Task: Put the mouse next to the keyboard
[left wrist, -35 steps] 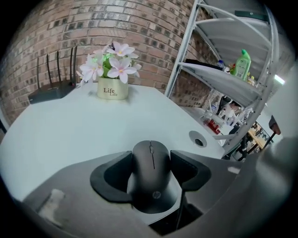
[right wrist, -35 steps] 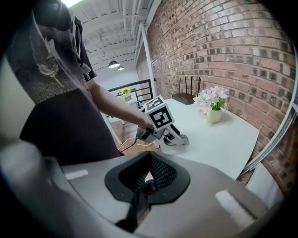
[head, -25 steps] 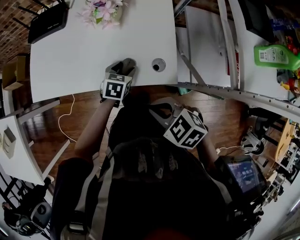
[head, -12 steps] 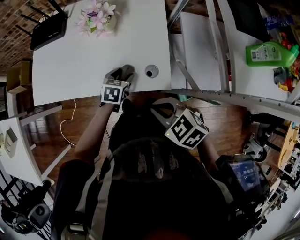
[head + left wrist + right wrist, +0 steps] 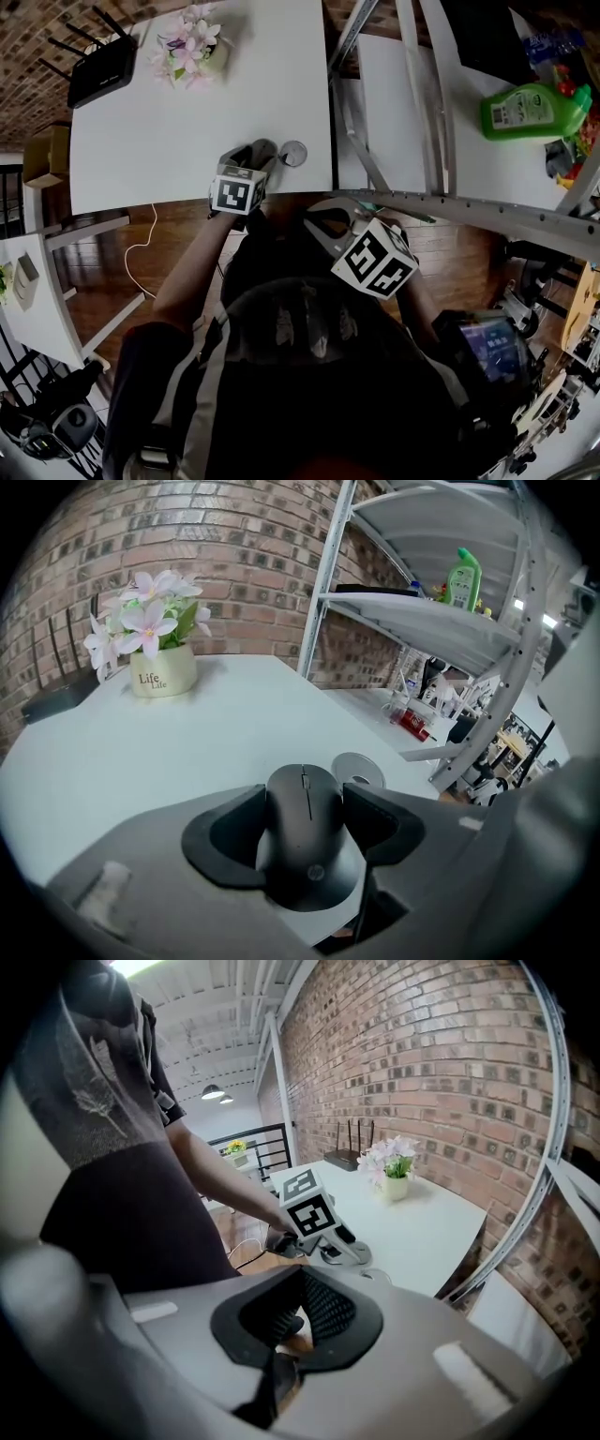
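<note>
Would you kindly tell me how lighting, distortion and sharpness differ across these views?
Head view: bright white table, the person's torso nearly black. Left gripper view: even light, mouse sharp, shelf posts bowed by fisheye. Right gripper view: ceiling lamps blown out, brick wall curved.

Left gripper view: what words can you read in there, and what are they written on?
"Life" with "Life" again under it: on the cream flower pot.
Small round logo on the black mouse: too small to read for sure.
Label on the green bottle up on the shelf: too small to read.
</note>
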`<state>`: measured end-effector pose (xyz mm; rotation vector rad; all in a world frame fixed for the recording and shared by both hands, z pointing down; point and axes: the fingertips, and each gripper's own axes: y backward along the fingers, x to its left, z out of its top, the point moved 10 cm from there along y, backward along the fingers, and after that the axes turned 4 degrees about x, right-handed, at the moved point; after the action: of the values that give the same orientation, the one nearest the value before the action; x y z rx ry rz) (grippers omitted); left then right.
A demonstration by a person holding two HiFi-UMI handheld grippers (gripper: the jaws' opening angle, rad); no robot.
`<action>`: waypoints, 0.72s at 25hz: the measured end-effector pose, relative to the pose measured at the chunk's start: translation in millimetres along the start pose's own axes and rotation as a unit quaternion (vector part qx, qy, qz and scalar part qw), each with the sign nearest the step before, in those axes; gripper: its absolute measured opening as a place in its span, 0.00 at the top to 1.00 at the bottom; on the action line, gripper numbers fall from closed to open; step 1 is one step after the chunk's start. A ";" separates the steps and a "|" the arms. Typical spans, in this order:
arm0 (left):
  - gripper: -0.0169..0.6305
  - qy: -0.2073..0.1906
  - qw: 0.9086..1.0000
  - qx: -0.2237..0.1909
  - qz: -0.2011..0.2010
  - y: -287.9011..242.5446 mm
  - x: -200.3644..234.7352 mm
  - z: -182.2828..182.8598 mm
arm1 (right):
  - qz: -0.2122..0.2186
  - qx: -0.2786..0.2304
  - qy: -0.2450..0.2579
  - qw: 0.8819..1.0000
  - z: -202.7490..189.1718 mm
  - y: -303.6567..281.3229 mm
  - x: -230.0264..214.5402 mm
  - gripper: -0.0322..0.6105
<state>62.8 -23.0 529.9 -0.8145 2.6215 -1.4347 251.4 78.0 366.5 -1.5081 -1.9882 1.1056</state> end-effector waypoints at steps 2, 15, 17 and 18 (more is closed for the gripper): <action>0.56 -0.007 1.000 0.001 0.003 -2.7 -3.2 2.7 | -0.001 -0.001 0.000 1.000 -2.5 2.7 -2.7 0.94; 0.56 -0.014 0.999 -0.013 -0.027 -17.3 -22.0 13.5 | -0.009 -0.011 -0.017 1.000 -14.1 10.5 -10.4 0.94; 0.56 -0.013 0.999 -0.015 -0.031 -18.3 -24.8 15.5 | -0.009 -0.009 -0.019 1.000 -15.4 11.2 -10.4 0.94; 0.56 -0.012 0.999 -0.015 -0.032 -19.0 -26.0 16.8 | -0.010 -0.008 -0.020 1.000 -15.7 11.6 -10.4 0.94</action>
<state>98.0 -32.0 530.1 -0.9223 2.6282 -1.3931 273.2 74.9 368.2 -1.4825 -2.0386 1.1234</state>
